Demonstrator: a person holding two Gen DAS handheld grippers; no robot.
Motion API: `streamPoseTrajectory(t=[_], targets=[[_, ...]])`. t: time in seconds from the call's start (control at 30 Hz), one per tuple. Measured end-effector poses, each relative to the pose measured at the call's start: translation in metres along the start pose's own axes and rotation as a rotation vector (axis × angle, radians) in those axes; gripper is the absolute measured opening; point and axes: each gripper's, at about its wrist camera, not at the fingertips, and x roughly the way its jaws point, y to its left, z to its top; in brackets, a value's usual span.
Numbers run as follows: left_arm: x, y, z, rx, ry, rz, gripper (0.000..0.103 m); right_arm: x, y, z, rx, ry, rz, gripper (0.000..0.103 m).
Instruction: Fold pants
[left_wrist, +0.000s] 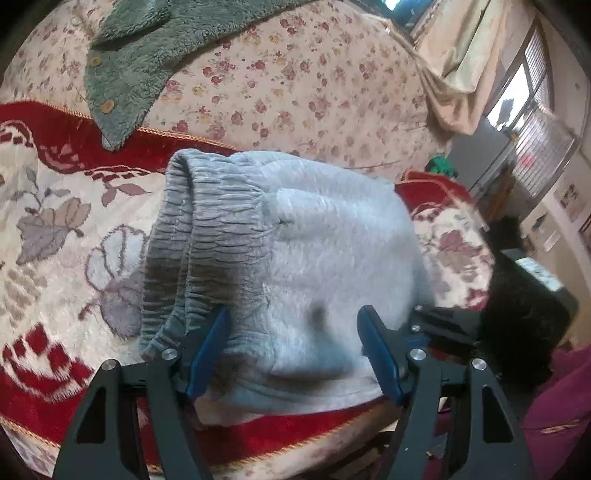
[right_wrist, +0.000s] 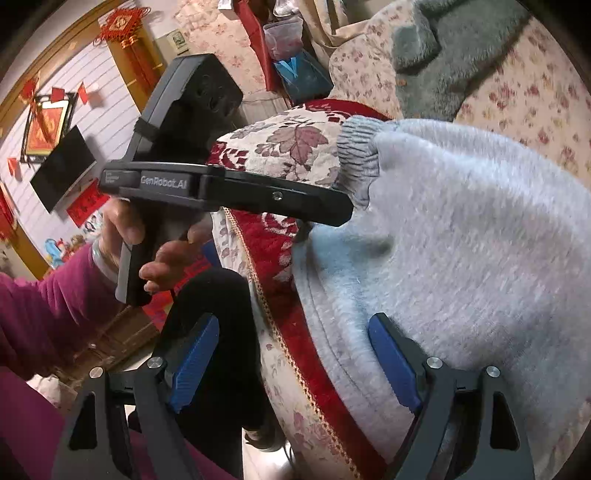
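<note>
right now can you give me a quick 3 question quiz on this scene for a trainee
1. True or false: the left gripper is clamped shut on the fluffy light grey pants.
2. Which part of the pants faces the left side of the left wrist view: A) ribbed elastic waistband, B) zip, C) pocket?
3. What lies at the top, on the floral-print cover?

Key
1. False; its jaws are open.
2. A
3. A grey-green fleece garment with buttons.
</note>
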Motion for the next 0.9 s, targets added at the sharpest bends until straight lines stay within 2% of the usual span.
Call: streamPoseTrajectory(t=[0.17,0.27,0.3,0.37,0.43,0.5,0.67,0.73,0.8,0.9], targets=[[-0.007,-0.026,0.012,0.049,-0.025,0.084,0.071,-0.025,-0.004,0.012,0.047,-0.011,-0.009,0.087],[-0.015,-0.038,0.016,0.036,-0.067,0.124,0.081,-0.061,-0.018,0.017,0.118,-0.093,-0.078,0.087],[-0.017,-0.046,0.018,0.042,-0.093,0.151,0.082,-0.071,-0.023,0.018,0.135,-0.117,-0.112,0.087],[-0.019,-0.062,0.020,0.082,-0.126,0.189,0.082,-0.088,-0.038,0.022,0.178,-0.160,-0.234,0.087],[-0.017,-0.074,0.024,0.107,-0.146,0.203,0.082,-0.095,-0.055,0.024,0.228,-0.157,-0.371,0.087],[-0.011,-0.080,0.029,0.104,-0.148,0.200,0.082,-0.095,-0.072,0.024,0.286,-0.133,-0.446,0.087],[0.011,-0.078,0.033,0.041,-0.141,0.263,0.082,-0.089,-0.097,0.019,0.397,-0.133,-0.492,0.087],[0.018,-0.072,0.033,0.009,-0.137,0.283,0.082,-0.085,-0.096,0.022,0.414,-0.138,-0.499,0.087],[0.023,-0.063,0.031,-0.028,-0.137,0.322,0.082,-0.079,-0.097,0.025,0.409,-0.134,-0.547,0.088],[0.025,-0.053,0.028,-0.060,-0.144,0.312,0.082,-0.073,-0.104,0.030,0.417,-0.130,-0.573,0.088]])
